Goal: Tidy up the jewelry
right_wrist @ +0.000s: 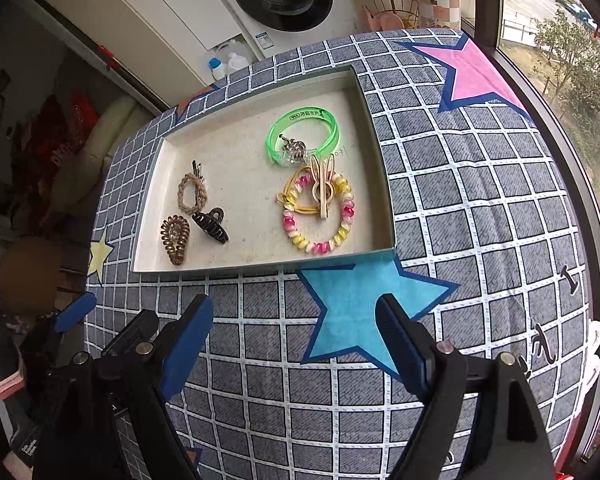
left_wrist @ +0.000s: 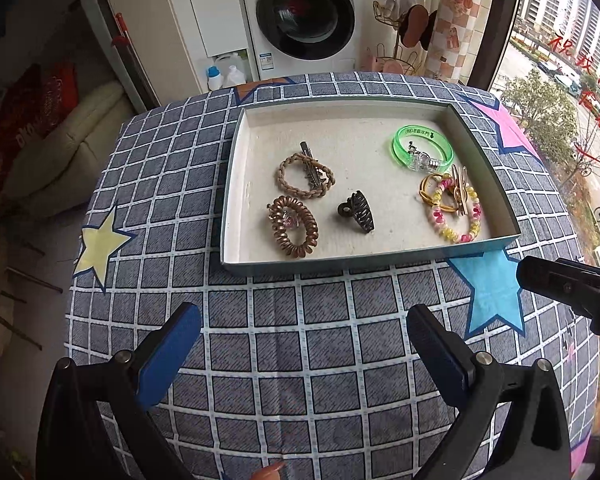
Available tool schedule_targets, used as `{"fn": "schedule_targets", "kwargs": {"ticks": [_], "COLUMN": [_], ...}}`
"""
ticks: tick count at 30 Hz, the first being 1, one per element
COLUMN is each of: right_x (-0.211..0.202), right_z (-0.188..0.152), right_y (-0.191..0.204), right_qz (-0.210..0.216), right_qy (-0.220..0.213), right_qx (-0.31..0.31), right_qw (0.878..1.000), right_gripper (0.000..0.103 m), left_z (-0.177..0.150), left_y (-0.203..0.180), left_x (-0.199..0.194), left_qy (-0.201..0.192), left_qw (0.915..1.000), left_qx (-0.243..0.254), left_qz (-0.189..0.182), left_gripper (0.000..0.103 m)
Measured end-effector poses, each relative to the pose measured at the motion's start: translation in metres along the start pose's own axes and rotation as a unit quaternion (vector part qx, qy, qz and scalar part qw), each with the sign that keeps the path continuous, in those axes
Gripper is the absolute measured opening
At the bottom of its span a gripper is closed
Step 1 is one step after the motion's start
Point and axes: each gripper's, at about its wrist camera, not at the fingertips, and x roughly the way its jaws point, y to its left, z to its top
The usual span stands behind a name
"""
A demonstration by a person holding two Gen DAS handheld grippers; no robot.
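A shallow tray [left_wrist: 370, 265] [right_wrist: 260, 268] rests on the checked tablecloth and holds the hair pieces. On its left side lie a braided tan tie with a metal clip [left_wrist: 305, 176] [right_wrist: 191, 193], a bronze spiral tie [left_wrist: 293, 227] [right_wrist: 175, 239] and a dark claw clip [left_wrist: 357, 211] [right_wrist: 210, 226]. On its right side lie a green bangle [left_wrist: 422, 148] [right_wrist: 302, 136] and a pink-and-yellow spiral tie with a gold clip [left_wrist: 456, 210] [right_wrist: 320, 216]. My left gripper [left_wrist: 302, 338] hangs open over the cloth in front of the tray, with nothing between its fingers. My right gripper [right_wrist: 294, 334] is open over the blue star, also with nothing in it.
The cloth-covered table [left_wrist: 284, 360] ends at a window [right_wrist: 572, 60] on the right. A washing machine [left_wrist: 300, 16] and bottles [left_wrist: 224, 74] stand behind the table. The right gripper's body [left_wrist: 568, 284] shows at the left wrist view's right edge.
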Motion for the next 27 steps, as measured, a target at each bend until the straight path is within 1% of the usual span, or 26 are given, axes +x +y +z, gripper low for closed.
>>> {"fn": "schedule_targets", "kwargs": {"ticks": [6, 10, 11, 12, 13, 20, 24, 27], "right_x": [-0.029, -0.053, -0.059, -0.064, -0.069, -0.104, -0.126, -0.141], "right_z": [-0.046, -0.072, -0.077, -0.081, -0.086, -0.11, -0.118, -0.124], "right_y": [0.016, 0.031, 0.035, 0.039, 0.042, 0.06, 0.066, 0.07], "right_qz": [-0.028, -0.043, -0.048, -0.051, -0.054, -0.081, -0.093, -0.101], "right_qy": [-0.011, -0.026, -0.029, -0.031, -0.037, -0.072, -0.085, -0.089], "right_qx": [-0.018, -0.028, -0.031, -0.034, -0.037, -0.052, -0.058, -0.064], "right_qw": [0.999, 0.998, 0.998, 0.998, 0.997, 0.993, 0.99, 0.989], "right_gripper": [0.087, 0.088, 0.098, 0.102, 0.103, 0.103, 0.103, 0.103], "left_z": [-0.041, -0.06, -0.063, -0.066, -0.067, -0.08, -0.084, -0.087], "left_y": [0.017, 0.027, 0.029, 0.032, 0.034, 0.045, 0.05, 0.049], "left_x": [-0.039, -0.068, -0.075, -0.082, -0.089, -0.132, -0.153, -0.165], "left_qy": [0.0, -0.009, -0.013, -0.017, -0.021, -0.047, -0.058, -0.069], "left_qw": [1.0, 0.9999, 0.9998, 0.9998, 0.9997, 0.9987, 0.9976, 0.997], "left_qx": [-0.008, -0.012, -0.012, -0.013, -0.012, -0.02, -0.033, -0.035], "left_qz": [-0.003, -0.005, -0.005, -0.005, -0.005, -0.006, -0.017, -0.002], "left_gripper": [0.103, 0.103, 0.103, 0.103, 0.103, 0.103, 0.103, 0.103]}}
